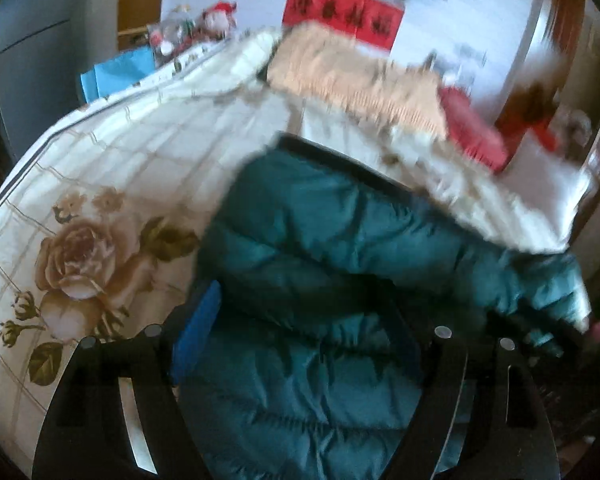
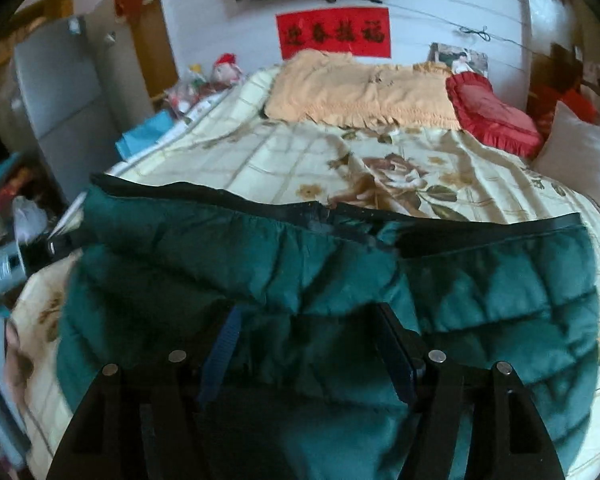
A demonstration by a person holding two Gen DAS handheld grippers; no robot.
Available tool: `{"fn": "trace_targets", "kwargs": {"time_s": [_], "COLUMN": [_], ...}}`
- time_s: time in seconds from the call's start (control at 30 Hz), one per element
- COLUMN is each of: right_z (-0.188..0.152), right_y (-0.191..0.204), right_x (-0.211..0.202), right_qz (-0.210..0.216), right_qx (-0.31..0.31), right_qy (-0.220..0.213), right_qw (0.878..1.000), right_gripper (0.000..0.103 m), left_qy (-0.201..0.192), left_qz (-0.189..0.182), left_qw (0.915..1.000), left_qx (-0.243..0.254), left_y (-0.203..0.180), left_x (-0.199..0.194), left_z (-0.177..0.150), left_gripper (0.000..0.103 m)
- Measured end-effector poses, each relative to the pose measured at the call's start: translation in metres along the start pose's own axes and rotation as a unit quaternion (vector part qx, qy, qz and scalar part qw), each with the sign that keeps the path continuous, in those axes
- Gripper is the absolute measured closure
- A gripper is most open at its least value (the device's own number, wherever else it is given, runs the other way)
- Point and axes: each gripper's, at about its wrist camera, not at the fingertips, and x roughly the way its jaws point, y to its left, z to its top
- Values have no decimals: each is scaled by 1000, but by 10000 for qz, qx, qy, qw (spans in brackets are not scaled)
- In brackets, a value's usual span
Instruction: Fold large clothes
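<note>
A bedroom is filling both views: a white wall with a red banner (image 2: 334, 33) and, beneath it, a bed under a cream floral bedspread (image 2: 284, 160), with an orange blanket (image 2: 360, 92) and a red heart-shaped cushion (image 2: 494, 114) at its head. Across the near part of the bed a teal quilted puffer jacket (image 2: 340, 280) is lying, its dark edge band (image 2: 236, 200) running across the far side, one layer seemingly doubled over another. The left gripper (image 1: 304, 344) is hovering over the jacket with its blue-padded jaws standing apart, nothing pinched. The right gripper (image 2: 312, 348) is likewise standing open above the padding. By my reading a fold is just being laid and released. The next move is calling for fresh grips on an outer edge or sleeve, both tools biting through the thick, springy fill before carrying it over.
</note>
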Motion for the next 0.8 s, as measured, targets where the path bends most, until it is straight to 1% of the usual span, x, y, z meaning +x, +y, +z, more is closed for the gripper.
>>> {"fn": "trace_targets", "kwargs": {"time_s": [0.03,0.07,0.13,0.2,0.33,0.47,0.57,0.63,0.7,0.77,0.8], "right_z": [1,1,1,1,-5,-5,1,4,6,8,8], "right_y": [-1,-4,-12,-20,-25,-24,-29,-39,-53,-75,-83], "right_x": [7,15,32,44,55,54,29,5,-12,-19,-19], "right_qz": [-41,-89,-111,-44,-6,-4,202,43,-195,-686,-835], "right_qx": [64,123,277,440,540,544,570,495,415,344,354], "right_qy": [54,120,290,366,230,256,187,-41,-165,-140,-104], "right_qw": [10000,9998,9991,9983,9983,9982,9980,9988,9988,9970,9958], "right_gripper": [37,37,37,37,36,36,36,36,36,36,36], "left_qy": [89,167,177,202,205,226,237,244,243,244,246], "left_qz": [137,192,207,229,356,394,350,344,356,367,378], "left_qw": [9999,9997,9996,9995,9991,9988,9990,9990,9989,9989,9988], "left_qx": [20,19,-35,-46,111,174,154,145,165,176,187], "left_y": [-2,-2,-1,0,-5,-6,-5,-4,-4,-4,-4], "left_x": [12,22,32,42,51,54,55,55,56,57,58], "left_z": [-1,-2,-3,-2,-6,-7,-5,-5,-4,-4,-3], "left_gripper": [23,23,21,20,17,16,16,15,15,14,14]}}
